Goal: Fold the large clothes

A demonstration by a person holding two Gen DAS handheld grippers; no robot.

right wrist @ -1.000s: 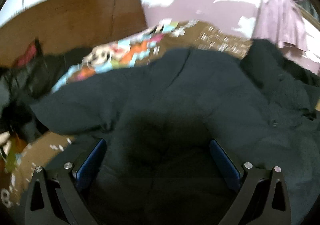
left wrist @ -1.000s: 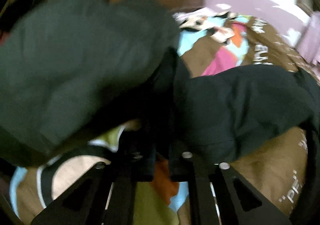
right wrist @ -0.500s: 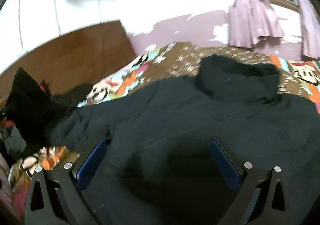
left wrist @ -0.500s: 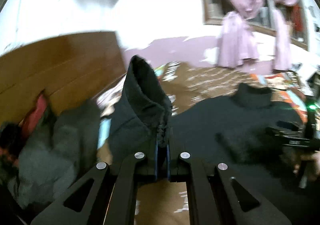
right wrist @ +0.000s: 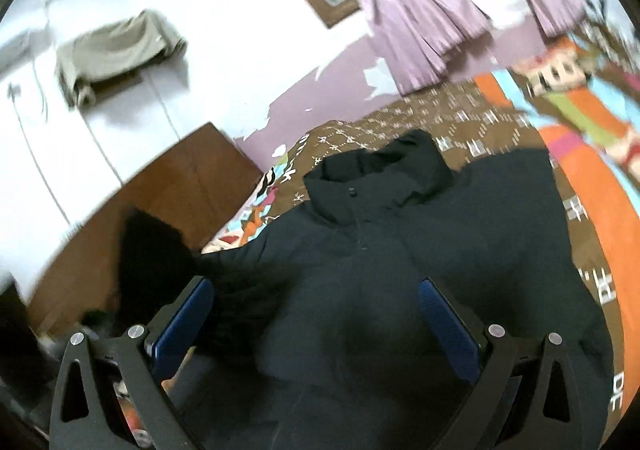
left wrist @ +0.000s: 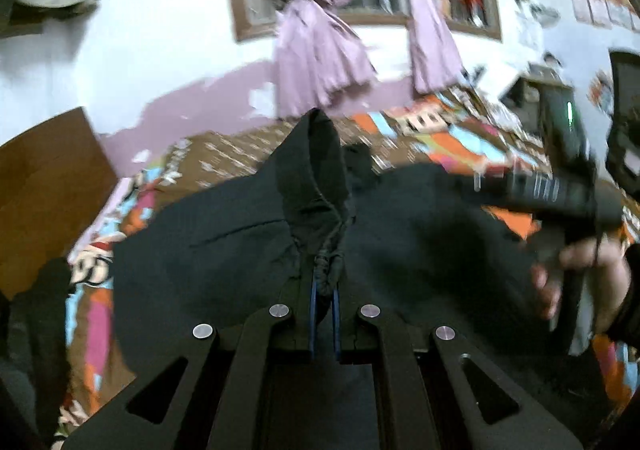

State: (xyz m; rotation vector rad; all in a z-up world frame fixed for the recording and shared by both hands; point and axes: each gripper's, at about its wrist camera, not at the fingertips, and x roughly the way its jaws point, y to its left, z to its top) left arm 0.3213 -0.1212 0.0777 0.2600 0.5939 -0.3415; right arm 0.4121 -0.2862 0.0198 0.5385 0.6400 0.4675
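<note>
On the bed with the brown, orange and blue patterned bedspread lies the large black padded jacket, spread flat with its stand-up collar pointing toward the purple and white wall. From my left wrist camera, the left tool has its 2 blue-padded fingers pinched nearly together on a bunched fold of that jacket, and the gathered cloth rises in a peak above the tips. At the right edge of the same view I see my right hand wrapped around the handle of the other device, which is blurred. From my right wrist camera, the right tool hangs above the jacket's body with its 2 blue pads spread wide and nothing between them. Pale purple curtains hang from a wood-framed window over the far side of the bed. A wooden headboard stands to the left, with a dark heap of other clothes against it. A grey-green garment hangs on the white wall.
</note>
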